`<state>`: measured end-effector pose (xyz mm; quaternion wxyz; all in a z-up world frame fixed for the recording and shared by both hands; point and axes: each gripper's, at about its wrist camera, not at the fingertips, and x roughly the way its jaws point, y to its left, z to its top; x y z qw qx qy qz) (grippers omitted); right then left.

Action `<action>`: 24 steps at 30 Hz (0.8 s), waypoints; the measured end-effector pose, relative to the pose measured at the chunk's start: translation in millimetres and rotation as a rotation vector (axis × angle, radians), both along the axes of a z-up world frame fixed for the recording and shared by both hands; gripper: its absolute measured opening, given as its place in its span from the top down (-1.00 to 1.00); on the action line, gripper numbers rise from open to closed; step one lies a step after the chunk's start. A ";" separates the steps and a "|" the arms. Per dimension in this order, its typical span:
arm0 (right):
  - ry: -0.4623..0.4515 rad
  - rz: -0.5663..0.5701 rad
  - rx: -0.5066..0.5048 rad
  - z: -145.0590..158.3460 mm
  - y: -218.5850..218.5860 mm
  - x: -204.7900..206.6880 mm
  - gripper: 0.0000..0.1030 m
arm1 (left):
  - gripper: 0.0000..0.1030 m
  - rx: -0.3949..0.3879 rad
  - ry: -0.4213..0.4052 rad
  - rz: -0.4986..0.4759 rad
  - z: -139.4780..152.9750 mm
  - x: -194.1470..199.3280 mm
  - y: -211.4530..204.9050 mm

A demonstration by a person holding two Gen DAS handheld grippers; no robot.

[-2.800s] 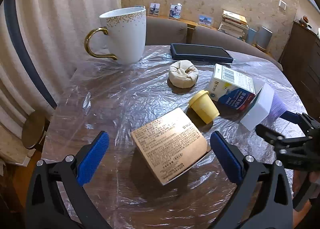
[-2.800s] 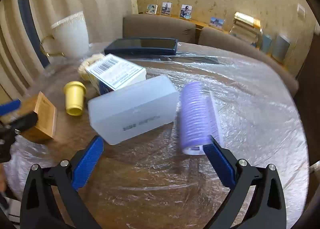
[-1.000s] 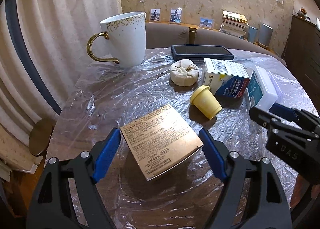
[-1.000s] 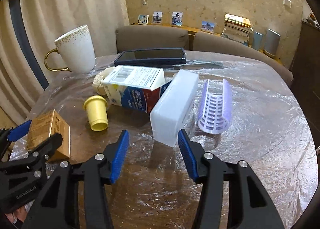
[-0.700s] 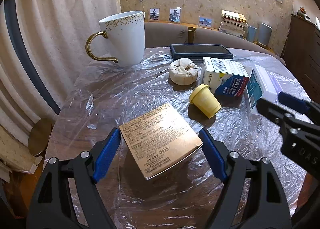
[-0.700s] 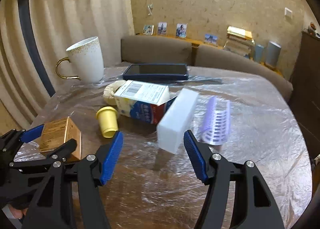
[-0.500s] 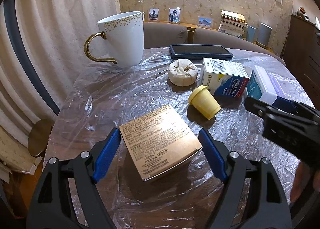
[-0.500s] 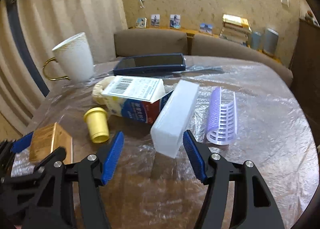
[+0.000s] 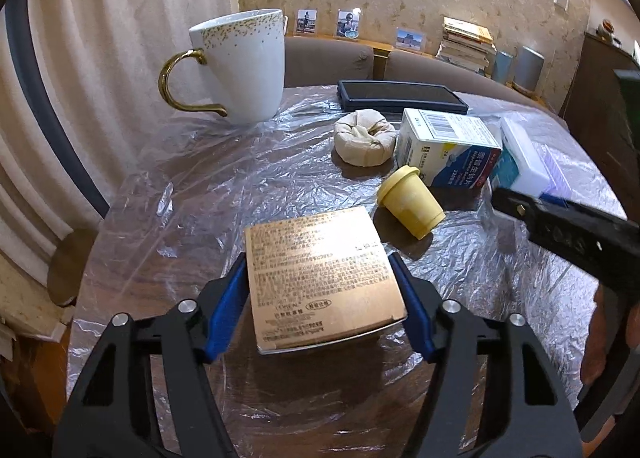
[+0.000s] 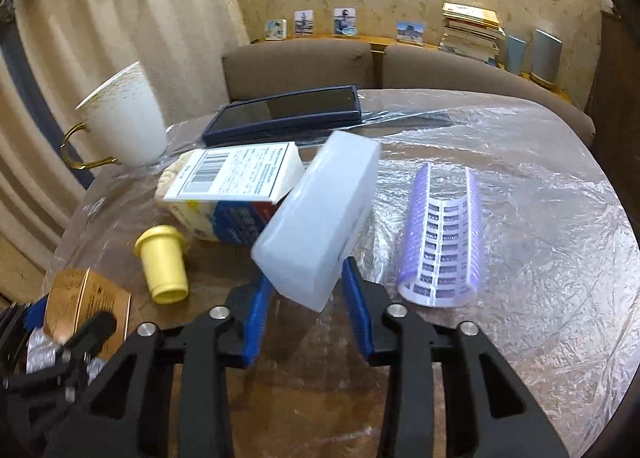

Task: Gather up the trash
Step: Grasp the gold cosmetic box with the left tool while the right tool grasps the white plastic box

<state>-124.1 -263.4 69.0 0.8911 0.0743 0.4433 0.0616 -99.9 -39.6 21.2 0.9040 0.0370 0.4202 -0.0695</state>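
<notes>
3 boxes (image 9: 320, 266); 1 mug (image 9: 240, 66); 1 yellow cup (image 9: 410, 202); 1 curler (image 10: 440, 234); 2 grippers (image 9: 318, 312)

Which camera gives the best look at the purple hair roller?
The right wrist view: the purple hair roller lies fully visible beside the white plastic box. In the left wrist view only a sliver shows behind that box.

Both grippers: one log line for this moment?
left gripper: shut on gold carton | right gripper: shut on white plastic box | both on table
</notes>
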 end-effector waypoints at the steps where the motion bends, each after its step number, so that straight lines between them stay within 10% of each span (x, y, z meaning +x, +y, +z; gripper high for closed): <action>1: -0.002 0.015 0.005 0.5 -1.0 -4.7 0.41 | -0.30 -0.004 -0.001 0.002 0.2 -0.1 1.2; 14: -0.008 0.128 -0.031 4.8 -1.4 -49.4 0.39 | -0.30 -0.001 0.010 -0.008 -2.4 -3.3 0.4; 18: -0.022 0.120 -0.036 7.8 5.4 -42.1 -0.14 | -0.30 0.000 0.016 -0.009 -3.5 4.3 -2.7; 22: -0.040 0.094 -0.052 11.3 9.4 -34.8 -0.12 | -0.30 0.025 0.022 -0.008 -7.6 8.4 -4.1; 24: -0.043 0.090 -0.040 13.3 8.6 -32.1 0.20 | -0.15 0.022 0.032 -0.009 -9.7 8.6 -3.2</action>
